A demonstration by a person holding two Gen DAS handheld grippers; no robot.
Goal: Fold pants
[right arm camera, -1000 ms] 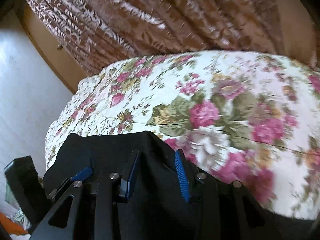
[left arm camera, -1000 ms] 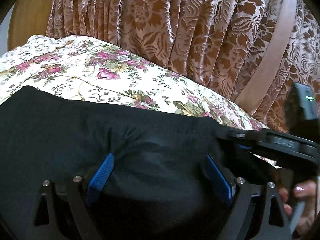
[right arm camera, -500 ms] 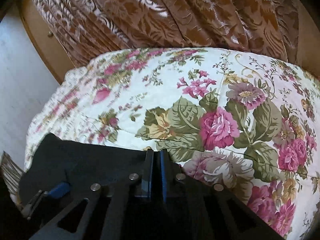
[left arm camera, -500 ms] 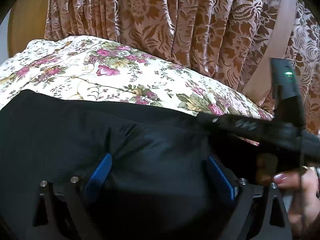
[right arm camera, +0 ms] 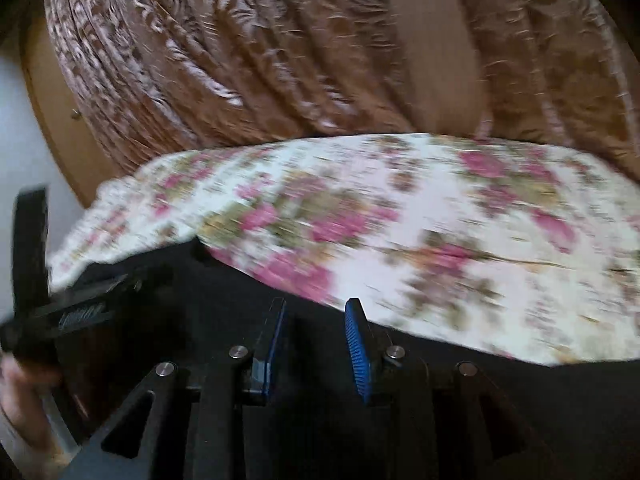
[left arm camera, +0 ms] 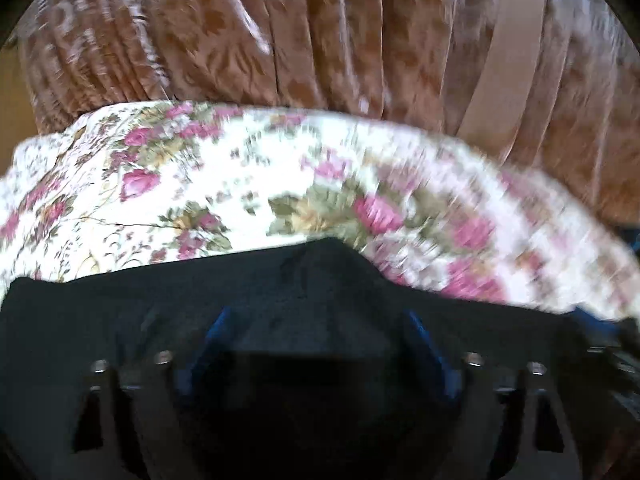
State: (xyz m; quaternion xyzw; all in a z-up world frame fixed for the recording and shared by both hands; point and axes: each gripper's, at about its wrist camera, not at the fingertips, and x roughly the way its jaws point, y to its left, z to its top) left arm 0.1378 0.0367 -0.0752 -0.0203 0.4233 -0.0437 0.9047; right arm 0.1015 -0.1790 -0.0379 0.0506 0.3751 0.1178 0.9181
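both grippers hung over the black pants on the flowered bed; left gripper fingers wide but closing, right gripper fingers just parting, neither gripping cloth

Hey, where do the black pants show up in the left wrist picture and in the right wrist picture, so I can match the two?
Left wrist: the pants fill the bottom, peaking at centre, below the floral bedspread.
Right wrist: the pants run along the bottom, rising toward the left, under the bedspread.
Shared landmark: the brown curtain behind the bed.
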